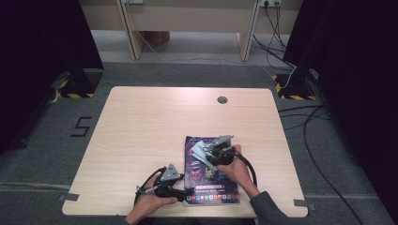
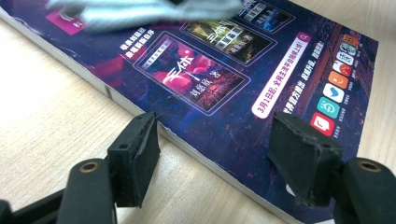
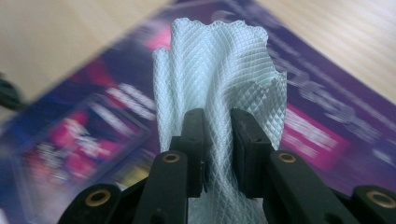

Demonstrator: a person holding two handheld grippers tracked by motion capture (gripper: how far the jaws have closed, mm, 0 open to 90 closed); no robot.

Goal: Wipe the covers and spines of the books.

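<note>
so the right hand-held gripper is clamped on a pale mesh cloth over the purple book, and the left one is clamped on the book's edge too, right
Not quite. The right hand-held gripper is clamped on the pale mesh cloth over the purple book, but the left hand-held gripper is open: the left gripper view shows its jaws standing apart at the book's edge, not pressing on it.

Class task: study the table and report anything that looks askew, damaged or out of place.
Mostly orderly. The book lies slightly askew to the table edge, and the mesh cloth is bunched and creased between the right gripper jaws.
</note>
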